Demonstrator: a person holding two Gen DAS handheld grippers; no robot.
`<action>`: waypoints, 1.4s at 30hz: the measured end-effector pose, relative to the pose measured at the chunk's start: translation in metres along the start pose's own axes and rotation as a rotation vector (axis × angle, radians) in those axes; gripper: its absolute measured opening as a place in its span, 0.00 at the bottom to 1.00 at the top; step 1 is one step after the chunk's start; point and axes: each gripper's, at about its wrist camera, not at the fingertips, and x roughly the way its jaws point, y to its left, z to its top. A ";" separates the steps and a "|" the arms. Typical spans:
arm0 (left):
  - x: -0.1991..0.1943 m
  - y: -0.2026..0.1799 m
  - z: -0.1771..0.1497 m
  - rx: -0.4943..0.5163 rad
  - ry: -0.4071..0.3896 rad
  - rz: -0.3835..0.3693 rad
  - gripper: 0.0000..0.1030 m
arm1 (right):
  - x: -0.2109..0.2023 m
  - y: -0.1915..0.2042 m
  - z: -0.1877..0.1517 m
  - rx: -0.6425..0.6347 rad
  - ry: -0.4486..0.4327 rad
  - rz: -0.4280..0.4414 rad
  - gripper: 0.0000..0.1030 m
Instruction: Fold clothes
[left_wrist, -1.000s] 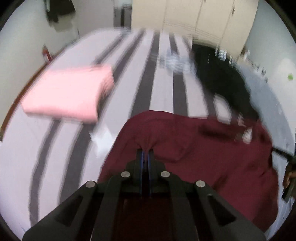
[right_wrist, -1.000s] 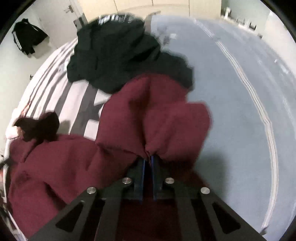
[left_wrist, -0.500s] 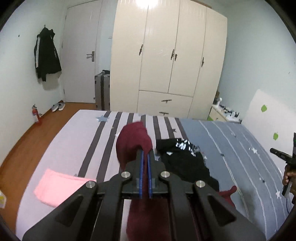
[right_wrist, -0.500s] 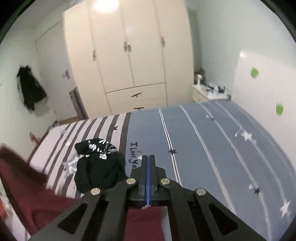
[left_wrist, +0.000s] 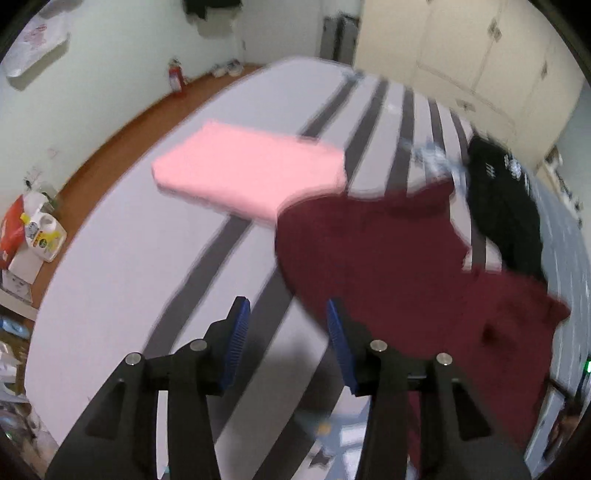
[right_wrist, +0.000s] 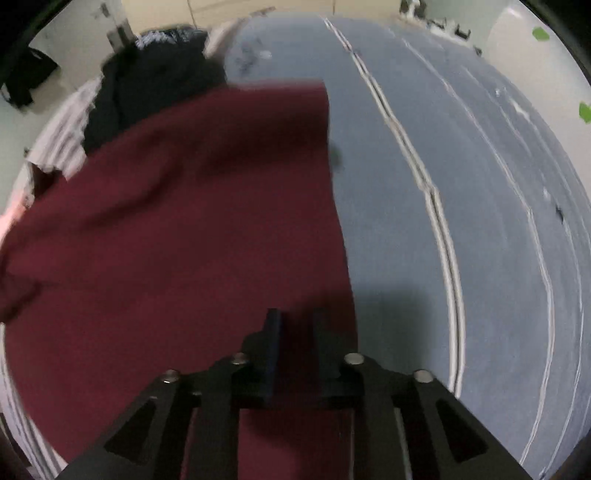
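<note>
My left gripper (left_wrist: 286, 314) hangs with its jaws spread wide and nothing between them, above striped bedding just left of the maroon garment (left_wrist: 406, 266). My right gripper (right_wrist: 295, 325) stands part open over the garment's near right edge; cloth shows in the gap, but I cannot tell whether the pads pinch it.

The garment lies spread across the bed (left_wrist: 122, 266), unfolded, its far edge overlapping the black garment (left_wrist: 506, 221) and its left corner close to the folded pink item (left_wrist: 251, 173).

Risks:
- If the right pads retain cloth, withdrawal will likely drag the edge and wrinkle the spread.
- A fold taken across the overlap may catch the black garment.
- Motion blur makes the edges and sleeves hard to locate; a grasp may take two layers.

Half a second ago both grippers were raised, facing the wardrobe, jaws closed, the left pinching maroon cloth. Now both point down at the bed and the left has released.
</note>
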 end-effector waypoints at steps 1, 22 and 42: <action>0.003 -0.002 -0.008 0.006 0.021 -0.015 0.39 | 0.006 -0.002 -0.003 0.010 0.005 -0.002 0.33; 0.112 -0.211 0.015 0.270 0.173 -0.236 0.00 | 0.003 -0.010 -0.017 0.047 -0.104 0.200 0.09; -0.051 0.071 -0.149 0.026 0.076 0.038 0.04 | -0.142 0.112 -0.244 -0.298 0.025 0.535 0.05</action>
